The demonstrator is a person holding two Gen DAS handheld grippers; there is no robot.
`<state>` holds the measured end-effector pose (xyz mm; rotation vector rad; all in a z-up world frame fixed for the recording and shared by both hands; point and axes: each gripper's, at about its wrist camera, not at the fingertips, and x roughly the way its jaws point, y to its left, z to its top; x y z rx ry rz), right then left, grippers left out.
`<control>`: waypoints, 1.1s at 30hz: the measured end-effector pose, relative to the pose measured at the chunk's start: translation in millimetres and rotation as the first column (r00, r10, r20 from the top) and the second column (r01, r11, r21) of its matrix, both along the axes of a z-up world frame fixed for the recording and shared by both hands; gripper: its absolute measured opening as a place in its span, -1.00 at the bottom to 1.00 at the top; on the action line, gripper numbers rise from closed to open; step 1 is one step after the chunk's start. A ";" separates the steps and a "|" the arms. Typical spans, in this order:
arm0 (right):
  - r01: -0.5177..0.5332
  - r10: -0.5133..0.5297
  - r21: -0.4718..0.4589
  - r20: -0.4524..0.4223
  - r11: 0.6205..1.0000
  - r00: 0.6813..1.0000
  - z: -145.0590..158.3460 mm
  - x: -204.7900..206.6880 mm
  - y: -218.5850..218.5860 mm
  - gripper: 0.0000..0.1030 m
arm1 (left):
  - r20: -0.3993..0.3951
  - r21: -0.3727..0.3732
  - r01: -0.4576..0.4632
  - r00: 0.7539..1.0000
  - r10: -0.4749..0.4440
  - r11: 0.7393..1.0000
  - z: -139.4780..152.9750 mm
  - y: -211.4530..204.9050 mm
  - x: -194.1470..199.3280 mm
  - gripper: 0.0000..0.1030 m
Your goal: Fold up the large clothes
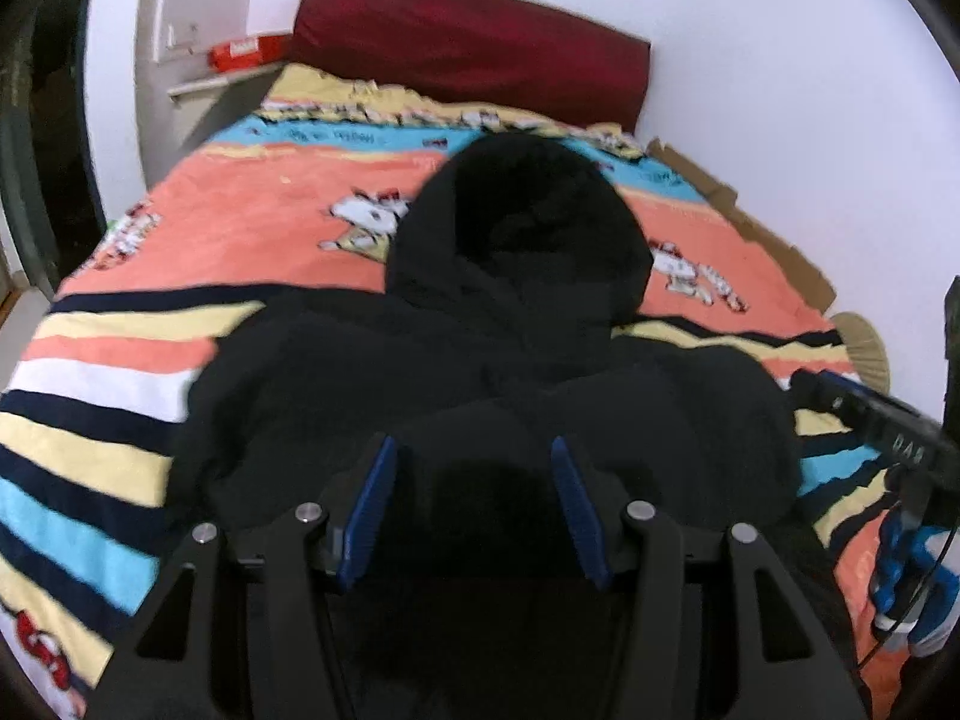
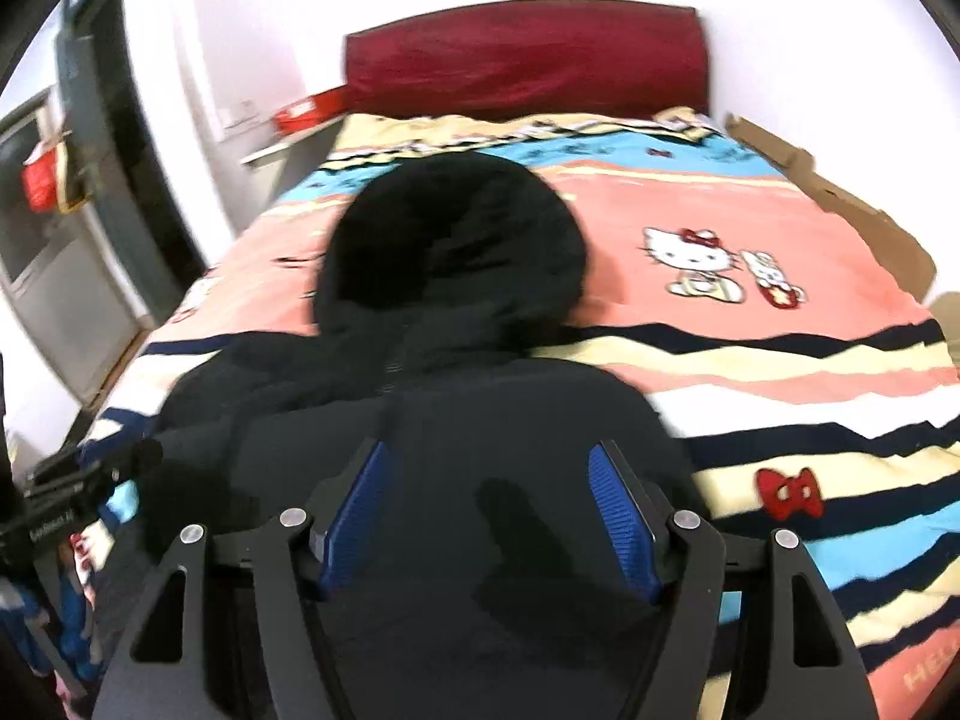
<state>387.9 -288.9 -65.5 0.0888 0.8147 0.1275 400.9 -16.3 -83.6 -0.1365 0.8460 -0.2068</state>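
Note:
A black hooded coat (image 1: 480, 372) lies on the striped cartoon bedspread (image 1: 240, 240), its hood (image 1: 522, 216) pointing toward the headboard. My left gripper (image 1: 474, 456) is open over the coat's near part, with nothing between its blue pads (image 1: 372, 504). In the right wrist view the coat (image 2: 456, 420) and hood (image 2: 456, 240) fill the middle. My right gripper (image 2: 489, 462) is open just above the coat's body, empty. The right gripper also shows at the right edge of the left wrist view (image 1: 876, 420).
A dark red headboard cushion (image 1: 474, 42) stands against the white wall. Cardboard pieces (image 1: 768, 234) line the bed's right side. A red box (image 1: 246, 51) sits on a shelf at the far left. A grey door (image 2: 66, 210) is left of the bed.

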 end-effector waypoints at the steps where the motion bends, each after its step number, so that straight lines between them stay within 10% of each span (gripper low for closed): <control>1: 0.011 -0.011 0.004 -0.014 1.000 1.000 -10.0 9.1 -8.2 0.35 | -0.015 0.010 0.004 1.000 -0.003 1.000 -12.1 -4.6 9.2 0.01; 9: 0.028 -0.024 0.037 -0.123 0.999 0.992 -98.4 29.5 -38.4 0.41 | -0.023 0.052 0.106 0.994 -0.105 0.993 -60.3 -1.7 20.1 0.04; 21: 0.027 -0.031 -0.025 -0.194 0.999 0.981 -92.4 -15.6 -39.3 0.30 | -0.066 0.145 0.140 0.989 -0.131 0.980 -47.4 6.6 -32.6 0.04; 27: 0.037 -0.039 -0.019 -0.113 0.999 0.993 -25.8 -7.7 -49.5 0.31 | 0.000 0.110 0.097 0.995 -0.097 0.989 28.1 27.7 -3.4 0.05; 33: 0.022 -0.024 -0.037 -0.042 0.999 0.999 37.0 93.1 -58.2 0.55 | 0.026 0.194 0.128 0.990 -0.136 0.973 72.6 17.6 97.5 0.19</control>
